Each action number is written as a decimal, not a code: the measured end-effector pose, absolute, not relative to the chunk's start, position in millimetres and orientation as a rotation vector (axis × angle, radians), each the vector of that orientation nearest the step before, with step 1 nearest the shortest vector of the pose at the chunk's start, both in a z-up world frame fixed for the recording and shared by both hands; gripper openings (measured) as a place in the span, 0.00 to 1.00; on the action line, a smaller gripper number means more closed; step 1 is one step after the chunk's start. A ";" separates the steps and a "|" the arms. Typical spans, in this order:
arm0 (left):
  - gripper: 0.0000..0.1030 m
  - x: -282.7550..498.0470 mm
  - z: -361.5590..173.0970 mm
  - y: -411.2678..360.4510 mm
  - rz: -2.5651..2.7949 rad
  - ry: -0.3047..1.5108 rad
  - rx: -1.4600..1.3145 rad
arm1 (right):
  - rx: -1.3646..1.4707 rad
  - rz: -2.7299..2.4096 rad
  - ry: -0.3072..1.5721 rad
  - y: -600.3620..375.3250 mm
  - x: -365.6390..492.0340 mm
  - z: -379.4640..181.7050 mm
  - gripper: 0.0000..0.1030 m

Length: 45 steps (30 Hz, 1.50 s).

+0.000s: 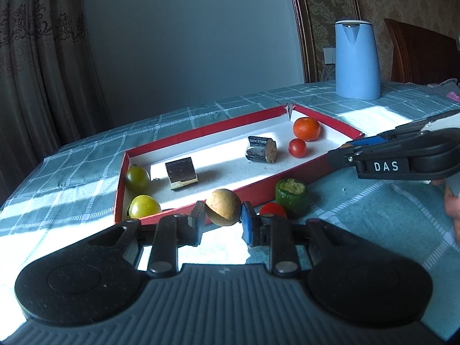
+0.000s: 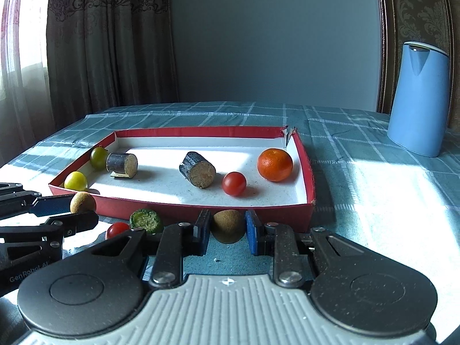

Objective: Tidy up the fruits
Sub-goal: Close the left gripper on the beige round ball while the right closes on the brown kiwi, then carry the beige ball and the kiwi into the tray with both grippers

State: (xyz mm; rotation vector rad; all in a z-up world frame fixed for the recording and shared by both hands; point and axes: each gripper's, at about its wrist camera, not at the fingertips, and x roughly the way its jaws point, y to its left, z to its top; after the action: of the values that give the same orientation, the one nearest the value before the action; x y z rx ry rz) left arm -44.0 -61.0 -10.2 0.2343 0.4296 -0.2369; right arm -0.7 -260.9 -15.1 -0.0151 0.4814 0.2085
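A red tray (image 2: 198,207) with a white floor holds an orange (image 2: 274,164), a red cherry tomato (image 2: 234,183), two dark cut stalk pieces (image 2: 198,169), and two green-yellow tomatoes (image 2: 75,180) at its left end. My left gripper (image 1: 222,220) is shut on a brown round fruit (image 1: 223,206) just in front of the tray's near wall (image 1: 253,191). My right gripper (image 2: 227,228) is shut on another brown round fruit (image 2: 228,225) at the tray's near wall. A green cut piece (image 1: 291,197) and a red tomato (image 1: 271,209) lie on the cloth outside the tray.
A blue kettle (image 2: 418,97) stands at the back right on the checked teal tablecloth (image 2: 359,178). Curtains (image 2: 100,43) hang behind the table on the left. A wooden chair (image 1: 417,51) stands at the far right. Each gripper shows in the other's view, close beside it.
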 end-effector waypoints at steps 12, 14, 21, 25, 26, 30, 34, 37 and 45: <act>0.23 -30.5 8.6 -57.3 -0.247 0.422 0.209 | -0.072 0.186 0.416 -250.7 11.4 4.1 0.24; 0.23 -17.3 13.4 -57.5 -0.239 0.433 0.195 | -0.092 0.179 0.415 -245.4 21.1 7.3 0.24; 0.23 29.8 9.1 -60.4 -0.199 0.517 0.160 | -0.131 0.138 0.476 -233.0 73.2 4.6 0.24; 0.23 45.8 3.8 -64.5 -0.182 0.541 0.169 | -0.132 0.124 0.522 -230.6 97.7 -3.1 0.24; 0.23 49.1 3.1 -66.1 -0.176 0.544 0.173 | -0.139 0.120 0.530 -229.6 102.8 -5.4 0.24; 0.24 59.8 0.8 -70.4 -0.177 0.559 0.177 | -0.157 0.116 0.565 -224.9 119.6 -12.8 0.24; 0.24 70.0 -2.9 -71.6 -0.163 0.588 0.172 | -0.166 0.108 0.584 -223.0 129.8 -16.4 0.24; 0.24 77.3 -6.9 -72.0 -0.149 0.612 0.170 | -0.166 0.106 0.593 -221.5 134.1 -18.1 0.24; 0.44 80.8 -9.8 -70.3 -0.117 0.620 0.169 | -0.165 0.112 0.607 -219.7 136.4 -18.7 0.25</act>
State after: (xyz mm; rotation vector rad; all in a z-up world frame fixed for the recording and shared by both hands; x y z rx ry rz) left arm 80.8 -70.3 -9.8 0.1689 0.6205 -0.1174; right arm 136.4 -219.7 -18.7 -0.1653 0.6071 0.1122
